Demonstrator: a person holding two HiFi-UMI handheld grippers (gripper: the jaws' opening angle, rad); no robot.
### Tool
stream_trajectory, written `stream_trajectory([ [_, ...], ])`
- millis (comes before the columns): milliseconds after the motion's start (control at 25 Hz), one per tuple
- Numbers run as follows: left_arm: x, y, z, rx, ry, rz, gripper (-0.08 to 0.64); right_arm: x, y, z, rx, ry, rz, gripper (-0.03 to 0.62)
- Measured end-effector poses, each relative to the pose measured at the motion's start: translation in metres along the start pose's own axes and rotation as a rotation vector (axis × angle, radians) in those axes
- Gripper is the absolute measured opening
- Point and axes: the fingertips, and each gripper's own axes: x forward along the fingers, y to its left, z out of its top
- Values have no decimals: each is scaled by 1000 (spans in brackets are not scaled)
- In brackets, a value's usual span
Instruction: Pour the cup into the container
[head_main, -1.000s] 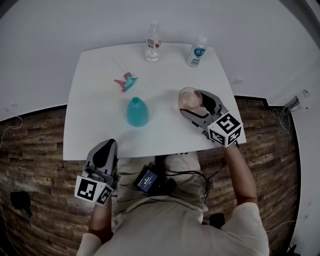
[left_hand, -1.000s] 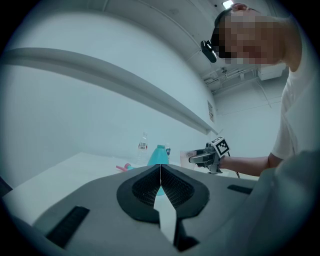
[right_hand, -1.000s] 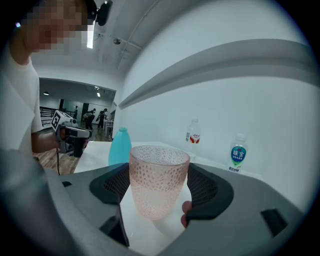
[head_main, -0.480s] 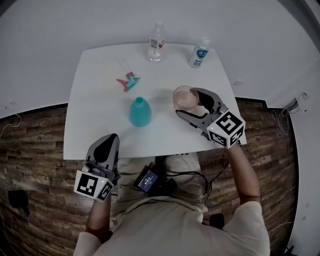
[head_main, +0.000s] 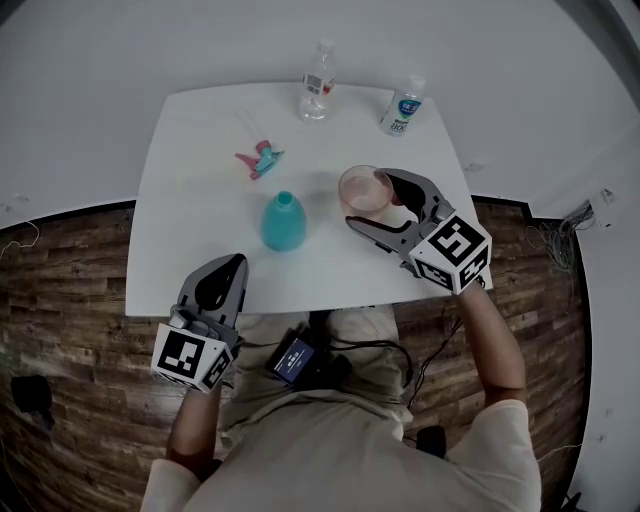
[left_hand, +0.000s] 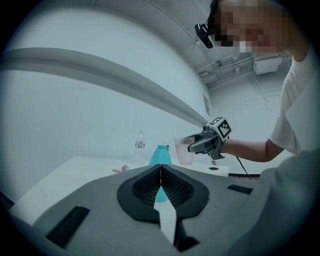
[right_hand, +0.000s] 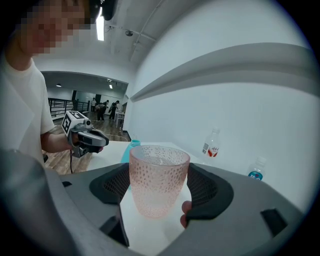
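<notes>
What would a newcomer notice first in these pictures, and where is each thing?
First the pink dimpled cup, gripped upright in the right claw over the right side of the white table. Then the teal bottle standing near the table's middle, and the left claw, shut and empty, at the near edge.

Pink cup (right_hand: 159, 180), see-through, dimpled all over, glossy; teal bottle (head_main: 283, 222) mid-frame looks smooth matt plastic; white table (head_main: 200, 160) is smooth with a faint sheen; floor (head_main: 70, 280) along the left edge shows rough, weathered wood planks
</notes>
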Motion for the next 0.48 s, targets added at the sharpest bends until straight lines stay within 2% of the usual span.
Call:
stream_trajectory([
  [480, 10, -2, 2, 10, 15, -24, 11, 4, 1, 10, -41, 32, 15, 357],
])
